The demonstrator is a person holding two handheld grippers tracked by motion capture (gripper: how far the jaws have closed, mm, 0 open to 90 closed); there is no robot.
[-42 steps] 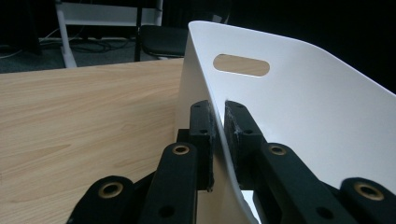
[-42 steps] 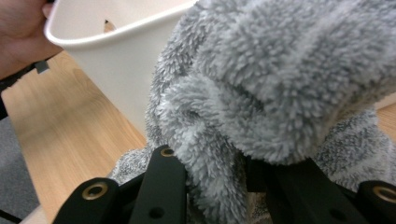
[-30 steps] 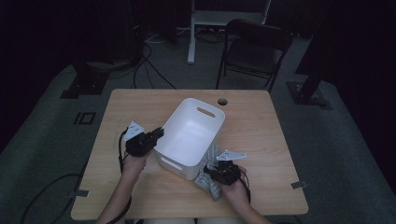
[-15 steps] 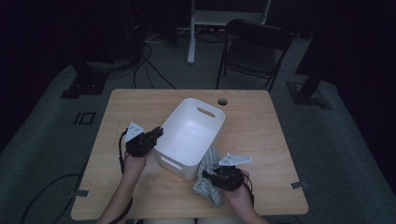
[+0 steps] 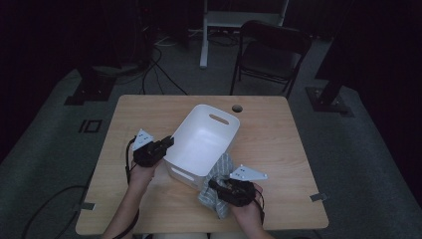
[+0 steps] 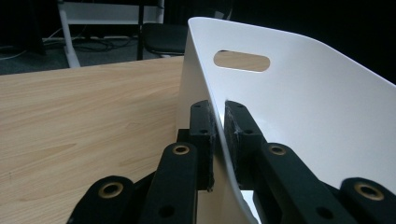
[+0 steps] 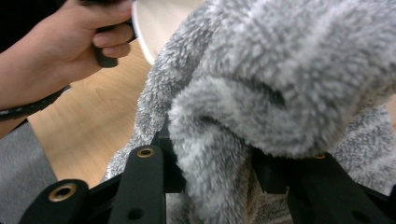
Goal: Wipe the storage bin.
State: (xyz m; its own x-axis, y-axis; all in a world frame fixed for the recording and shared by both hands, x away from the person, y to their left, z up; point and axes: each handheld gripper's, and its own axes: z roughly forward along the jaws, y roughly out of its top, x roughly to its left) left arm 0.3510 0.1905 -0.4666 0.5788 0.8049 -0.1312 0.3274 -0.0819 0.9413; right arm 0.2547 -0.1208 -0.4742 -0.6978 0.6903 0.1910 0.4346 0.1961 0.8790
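L tongs (image 6: 218, 135) pinch bin (image 5: 201, 144) wall; R tongs (image 7: 212, 163) grip towel (image 5: 216, 191).

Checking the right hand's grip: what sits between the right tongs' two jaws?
A fold of the grey fleecy cloth lies between the jaws of the right tongs, which have just been opening, as the right gripper view shows.

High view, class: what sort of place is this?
Probably a dim lab or studio set up for recording: one wooden table on grey carpet, cables trailing across the floor, a folding chair and stand bases around it.
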